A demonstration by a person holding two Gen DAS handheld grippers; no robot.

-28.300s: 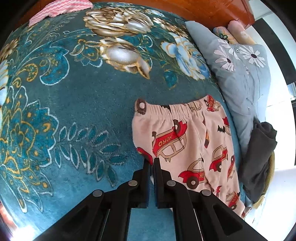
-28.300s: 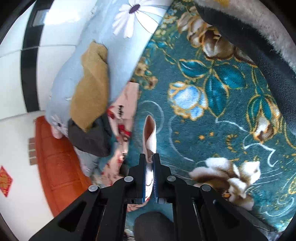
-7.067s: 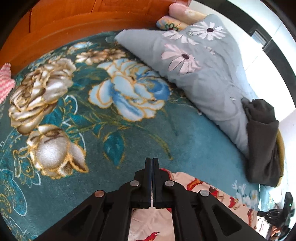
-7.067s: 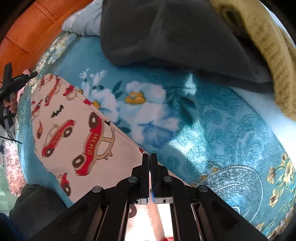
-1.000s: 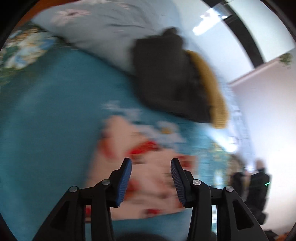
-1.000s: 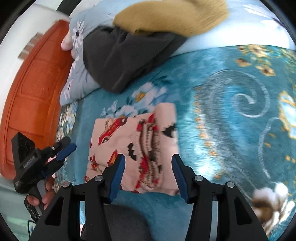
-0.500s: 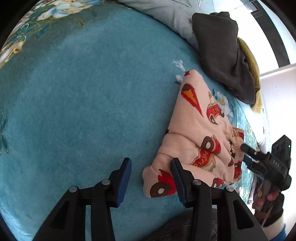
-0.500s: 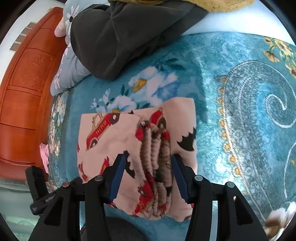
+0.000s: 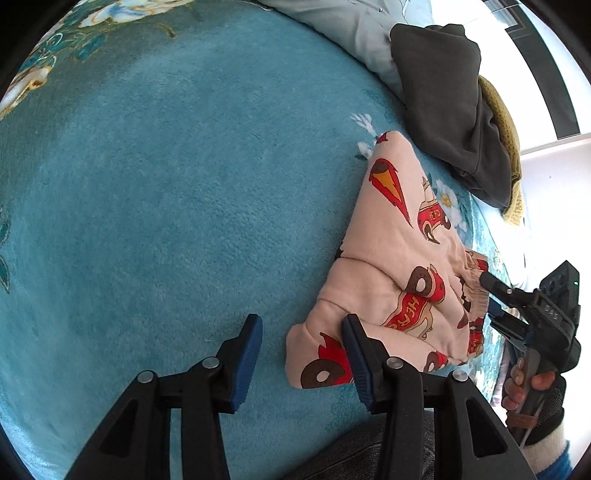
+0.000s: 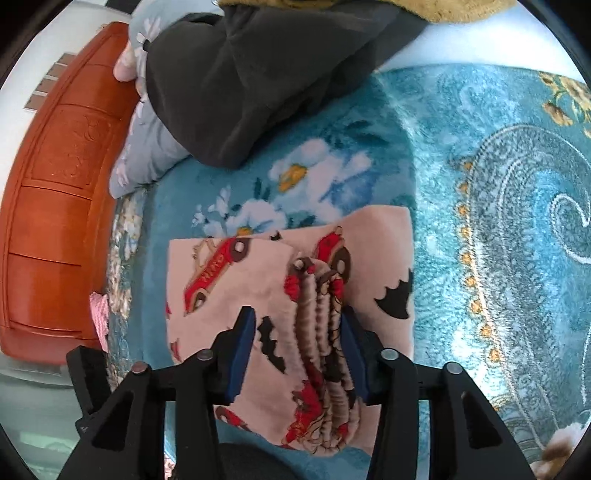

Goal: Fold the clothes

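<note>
Left wrist view: folded pants lying in a compact bundle on teal blanket, just short of dark grey garment heaped on the grey pillow. Left gripper spread wide, holding nothing, one finger at the bundle's near corner, other over bare blanket. Right gripper tips at the bundle's waistband edge.

Right wrist view: right gripper spread, straddling the gathered waistband on top of the pants, not clamped. Wooden headboard beyond the pants' far side.
</note>
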